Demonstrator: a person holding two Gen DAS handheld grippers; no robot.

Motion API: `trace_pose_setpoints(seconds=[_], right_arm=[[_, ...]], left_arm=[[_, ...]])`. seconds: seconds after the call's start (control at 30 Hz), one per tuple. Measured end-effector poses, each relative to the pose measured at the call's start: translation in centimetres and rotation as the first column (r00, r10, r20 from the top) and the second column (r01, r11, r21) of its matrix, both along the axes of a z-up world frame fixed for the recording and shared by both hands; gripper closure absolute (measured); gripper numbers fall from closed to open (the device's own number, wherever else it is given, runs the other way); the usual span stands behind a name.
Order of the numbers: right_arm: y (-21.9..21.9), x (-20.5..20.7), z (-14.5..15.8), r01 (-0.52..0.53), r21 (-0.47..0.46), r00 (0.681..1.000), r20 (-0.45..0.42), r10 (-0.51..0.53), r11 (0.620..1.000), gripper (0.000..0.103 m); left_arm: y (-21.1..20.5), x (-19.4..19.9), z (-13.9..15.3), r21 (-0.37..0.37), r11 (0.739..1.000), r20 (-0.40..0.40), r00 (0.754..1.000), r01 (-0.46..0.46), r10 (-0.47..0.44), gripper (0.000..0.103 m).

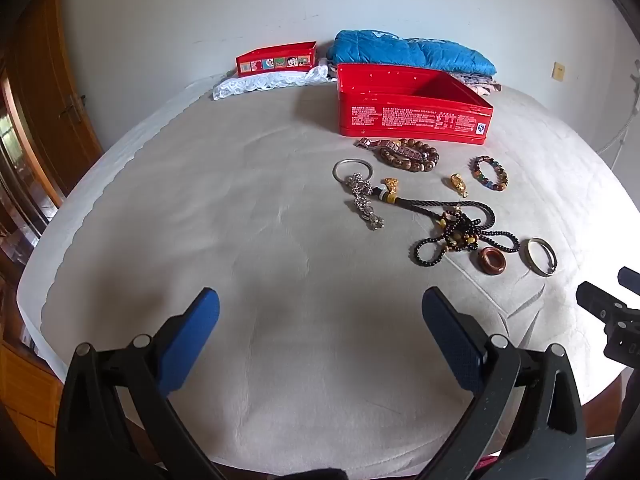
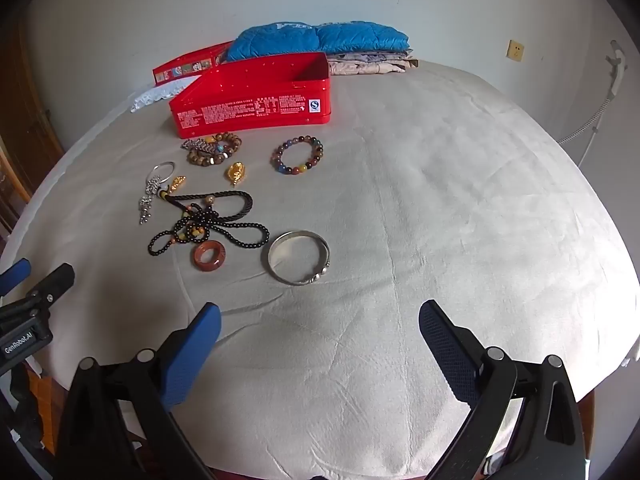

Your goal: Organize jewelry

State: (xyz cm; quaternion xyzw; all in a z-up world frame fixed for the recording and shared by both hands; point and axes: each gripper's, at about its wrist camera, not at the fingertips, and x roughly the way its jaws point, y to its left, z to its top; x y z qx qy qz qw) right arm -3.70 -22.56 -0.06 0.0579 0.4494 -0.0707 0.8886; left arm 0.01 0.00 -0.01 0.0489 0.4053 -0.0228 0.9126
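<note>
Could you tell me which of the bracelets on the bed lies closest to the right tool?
The plain silver bangle, beside the reddish-brown ring. It lies nearest the open right tool; the multicoloured bead bracelet and the brown bead bracelet lie farther back by the red tin.

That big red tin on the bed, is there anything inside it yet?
The red tin stands open, and the inner walls in view look bare. Its front wall hides the floor, so something flat there can't be ruled out. The jewelry, such as the silver bangle, lies on the bedsheet in front.

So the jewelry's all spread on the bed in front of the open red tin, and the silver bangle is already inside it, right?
Not quite. The silver bangle lies on the bed, near the red-brown ring, as the right wrist view shows. The open red tin stands behind the jewelry.
</note>
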Motion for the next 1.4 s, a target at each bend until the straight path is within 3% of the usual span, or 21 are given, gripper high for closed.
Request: trace_pose_setpoints(seconds=[1.4], right_arm=[[0.17, 0.49, -0.53, 0.000, -0.002, 1.000, -0.010, 0.000, 1.000, 0.004]], left_arm=[[0.05, 0.75, -0.66, -0.007, 1.000, -0.017, 1.000, -0.007, 0.007, 0.003]])
